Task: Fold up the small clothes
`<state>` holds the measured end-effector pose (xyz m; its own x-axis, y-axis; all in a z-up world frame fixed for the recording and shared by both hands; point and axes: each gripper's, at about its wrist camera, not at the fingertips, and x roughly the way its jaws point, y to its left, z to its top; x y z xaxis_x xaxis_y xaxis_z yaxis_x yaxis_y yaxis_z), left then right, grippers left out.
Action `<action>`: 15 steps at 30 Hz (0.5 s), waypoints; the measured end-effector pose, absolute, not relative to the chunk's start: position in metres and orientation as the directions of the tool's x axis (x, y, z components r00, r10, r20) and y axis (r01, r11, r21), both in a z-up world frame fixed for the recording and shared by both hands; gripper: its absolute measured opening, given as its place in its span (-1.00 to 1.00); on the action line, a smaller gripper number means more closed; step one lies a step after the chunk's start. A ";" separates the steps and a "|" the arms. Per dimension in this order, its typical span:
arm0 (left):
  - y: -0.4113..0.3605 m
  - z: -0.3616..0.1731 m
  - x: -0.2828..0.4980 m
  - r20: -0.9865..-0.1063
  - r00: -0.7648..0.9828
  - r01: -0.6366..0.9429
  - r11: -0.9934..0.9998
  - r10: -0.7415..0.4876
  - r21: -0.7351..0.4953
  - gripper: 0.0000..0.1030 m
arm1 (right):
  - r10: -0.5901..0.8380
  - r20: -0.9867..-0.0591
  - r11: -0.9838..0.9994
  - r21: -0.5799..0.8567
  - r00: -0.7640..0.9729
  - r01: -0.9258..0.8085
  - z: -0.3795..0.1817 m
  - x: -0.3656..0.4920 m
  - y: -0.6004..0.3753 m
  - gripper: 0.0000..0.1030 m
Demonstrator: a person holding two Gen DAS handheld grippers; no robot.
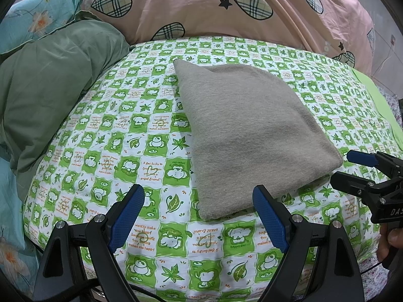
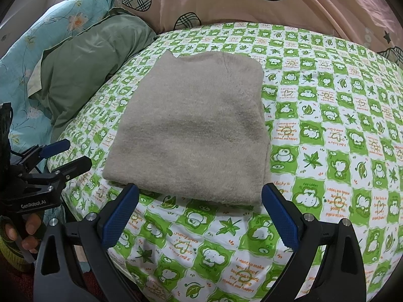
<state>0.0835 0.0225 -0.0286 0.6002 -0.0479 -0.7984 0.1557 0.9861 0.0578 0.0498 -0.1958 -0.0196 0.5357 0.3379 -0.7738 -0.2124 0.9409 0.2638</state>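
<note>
My left gripper [image 1: 199, 201] stands with its jaws wide apart and nothing between the blue pads [image 1: 127, 216]. It hangs over the bed, tilted downward, clear of the fabric. The near edge of the folded grey-beige knit garment [image 1: 249, 125] lies just ahead of the jaws and toward their right side; the right pad overlaps that edge in the view, but I cannot confirm contact.

My right gripper [image 2: 200, 212] is likewise spread, jaws apart, empty. The same garment [image 2: 194, 130] sits directly ahead of it, its near folded edge spanning most of the gap between the pad tips, with the left pad [image 2: 118, 219] just at the garment's near left corner. No pad presses on the cloth.

Each gripper appears in the other's view: the right one [image 1: 362, 166] at the right margin of the left view, just beside the garment's near right corner, and the left one [image 2: 54, 156] at the left margin of the right view. Fingers [image 2: 31, 226] wrap the left handle.

The garment lies flat as a compact rectangle on the green-and-white cartoon-print sheet [image 2: 327, 151]. Beyond and to the left rests a plain green pillow [image 1: 50, 88], with a turquoise floral quilt [image 1: 27, 17] behind it. At the far side lies a pink quilt with plaid hearts [image 1: 226, 7].
</note>
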 end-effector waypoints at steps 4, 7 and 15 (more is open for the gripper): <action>0.022 -0.028 0.085 -0.799 0.599 0.160 0.985 -0.052 0.056 0.71 | 0.335 -0.773 0.942 0.266 0.539 -0.205 -0.018 0.053 -0.200 0.90; 0.022 -0.028 0.086 -0.800 0.598 0.161 0.985 -0.053 0.055 0.71 | 0.336 -0.774 0.942 0.265 0.537 -0.208 -0.019 0.056 -0.202 0.90; 0.020 -0.027 0.092 -0.801 0.596 0.172 0.983 -0.058 0.056 0.71 | 0.342 -0.772 0.939 0.265 0.536 -0.218 -0.018 0.064 -0.202 0.90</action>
<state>0.0923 0.0199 -0.0271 0.5955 -0.0583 -0.8012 0.1721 0.9835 0.0563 0.0639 -0.2020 -0.0185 0.5359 0.3423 -0.7718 -0.2183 0.9392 0.2649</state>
